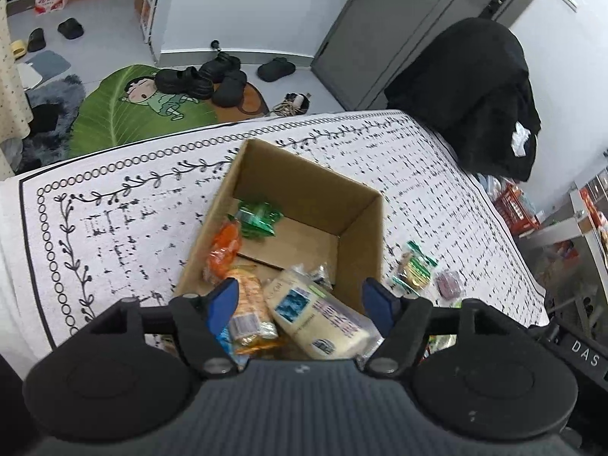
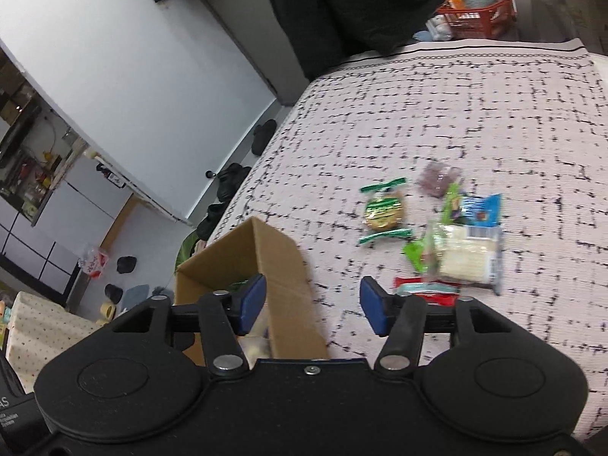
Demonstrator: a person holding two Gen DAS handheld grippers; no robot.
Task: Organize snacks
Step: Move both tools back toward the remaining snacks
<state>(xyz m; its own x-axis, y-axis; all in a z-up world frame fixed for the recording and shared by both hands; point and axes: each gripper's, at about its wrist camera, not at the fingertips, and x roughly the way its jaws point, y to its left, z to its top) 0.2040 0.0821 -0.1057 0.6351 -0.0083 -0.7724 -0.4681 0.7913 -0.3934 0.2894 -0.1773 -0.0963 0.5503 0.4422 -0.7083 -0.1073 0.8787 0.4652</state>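
Now both tools are empty, and the question is which one goes for the loose snacks next. The left hand-held gripper (image 1: 300,306) hangs over the near end of the cardboard box (image 1: 304,186), jaws apart, nothing pinched between them; below it lie a pale long packet (image 1: 323,319), an orange-wrapped bar (image 1: 249,304), an orange pack (image 1: 224,247) and a green one (image 1: 256,214), all already inside. The right hand-held gripper (image 2: 311,306) is spread open too, with nothing between its blue pads (image 2: 252,296), and sits just over the box's right wall.

The rest of the pile is on the patterned tabletop cloth (image 2: 437,87), out to the right of the box and ahead of that right tool: a round green-wrapped biscuit (image 2: 383,211), a purple packet (image 2: 437,178), a blue packet (image 2: 482,209), a pale wafer-like pack (image 2: 467,254) and a red-and-teal wrapper (image 2: 425,288) nearest the right finger. So the right hand looks clearly the nearer one; the left would have to cross the box. The red wrapper lies roughly across the view, left to right, so the jaws would likely need to straddle its short side. The view is blurred, so exact edges are hard to judge.
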